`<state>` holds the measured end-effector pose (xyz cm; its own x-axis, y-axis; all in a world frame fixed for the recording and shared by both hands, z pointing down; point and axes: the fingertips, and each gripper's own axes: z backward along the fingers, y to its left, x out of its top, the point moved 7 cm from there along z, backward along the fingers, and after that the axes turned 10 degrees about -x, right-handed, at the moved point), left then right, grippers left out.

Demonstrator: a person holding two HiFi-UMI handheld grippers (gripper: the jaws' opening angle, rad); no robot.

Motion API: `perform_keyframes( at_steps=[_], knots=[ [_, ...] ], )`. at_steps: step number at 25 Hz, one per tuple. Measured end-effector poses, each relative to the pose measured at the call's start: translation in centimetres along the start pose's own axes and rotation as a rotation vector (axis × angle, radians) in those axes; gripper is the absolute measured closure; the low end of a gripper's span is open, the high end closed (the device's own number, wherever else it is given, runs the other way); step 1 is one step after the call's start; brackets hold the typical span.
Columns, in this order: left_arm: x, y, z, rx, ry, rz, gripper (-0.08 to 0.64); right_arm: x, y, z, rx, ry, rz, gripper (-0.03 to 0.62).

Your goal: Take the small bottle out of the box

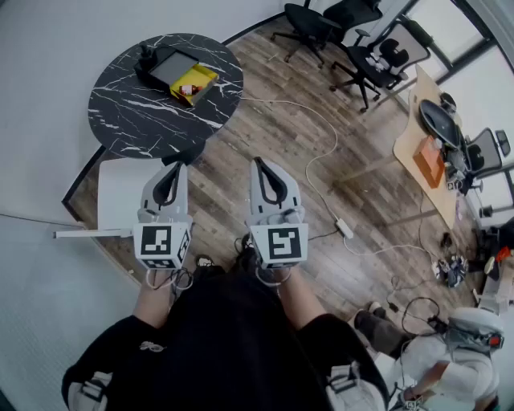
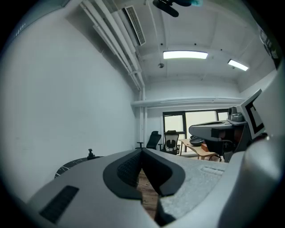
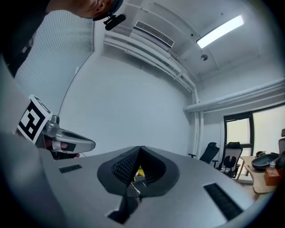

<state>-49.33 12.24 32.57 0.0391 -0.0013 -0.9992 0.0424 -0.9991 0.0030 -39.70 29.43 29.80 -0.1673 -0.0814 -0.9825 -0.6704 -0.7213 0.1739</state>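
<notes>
- Head view: my left claw [image 1: 177, 165] and my right claw [image 1: 259, 161] are side by side in front of me, over the wooden floor [image 1: 321, 193].
- Both claws point level, toward the round black worktop [image 1: 132, 108].
- Left gripper view: the two jaws of my left claw are pressed together at the tips. Nothing is between them.
- Right gripper view: the jaws of my right claw are pressed together too. They hold nothing. A bit of yellow shows through the little gap behind the tips.
- The yellow box [image 1: 204, 76] sits on the far side of the worktop, well apart from both claws.
- A small red and white thing lies inside the box. I think it is the small bottle [image 1: 187, 88], but it is too tiny to be sure.
- A black tray [image 1: 171, 67] sits right beside the box, touching it.
- A white cable [image 1: 315, 164] runs across the floor to the right of my claws.
- Black office chairs [image 1: 317, 24] stand farther off.
</notes>
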Motion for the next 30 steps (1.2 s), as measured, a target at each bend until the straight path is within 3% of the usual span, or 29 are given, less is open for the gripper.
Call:
perform_keyframes(
  at_steps=[7, 15, 23, 30],
  knots=[
    [-0.6, 1.3, 3.0, -0.017, 0.032, -0.005, 0.561, 0.8, 3.1, 1.2, -0.025, -0.017, -0.010, 0.597],
    [-1.7, 1.1, 2.0, -0.057, 0.063, -0.007, 0.561, -0.7, 2.4, 1.3, -0.056, 0.034, -0.004, 0.597],
    [-2.6, 2.9, -2.7, -0.055, 0.112, -0.004, 0.561, -2.3, -0.2, -3.5, -0.060, 0.016, -0.046, 0.597],
    [-3.1, 3.9, -10.5, -0.063, 0.165, -0.007, 0.561, -4.5, -6.0, -9.2, -0.085, 0.029, -0.092, 0.597]
  ],
)
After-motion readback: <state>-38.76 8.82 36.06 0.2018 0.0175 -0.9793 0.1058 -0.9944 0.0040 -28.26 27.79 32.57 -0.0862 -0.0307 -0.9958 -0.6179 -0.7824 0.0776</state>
